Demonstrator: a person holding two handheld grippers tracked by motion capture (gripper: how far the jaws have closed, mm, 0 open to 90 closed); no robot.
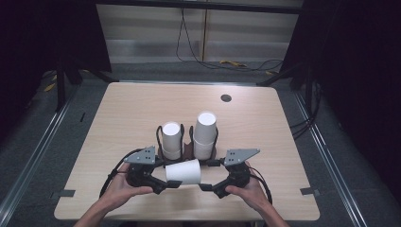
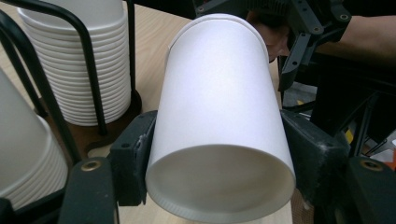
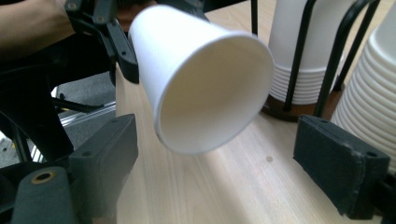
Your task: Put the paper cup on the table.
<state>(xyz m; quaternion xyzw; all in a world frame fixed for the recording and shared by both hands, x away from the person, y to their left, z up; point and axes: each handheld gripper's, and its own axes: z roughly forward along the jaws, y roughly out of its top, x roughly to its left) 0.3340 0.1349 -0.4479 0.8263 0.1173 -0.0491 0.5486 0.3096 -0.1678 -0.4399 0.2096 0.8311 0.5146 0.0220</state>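
risk: left gripper (image 1: pixel 172 183) squeezes thin paper near the cup's base, so more pressure could crush it or pop it loose
cup (image 1: pixel 183 171): on its side, above the table (image 1: pixel 265 132), 6 o'clock of the cup stacks (image 1: pixel 204 135)
left jaws: clamped on it at 3 and 9 o'clock
right gripper (image 1: pixel 204 187): spread wide, rim in front, not touching

cup stacks (image 1: pixel 189 135) block beyond, bare table (image 1: pixel 265 127) either side
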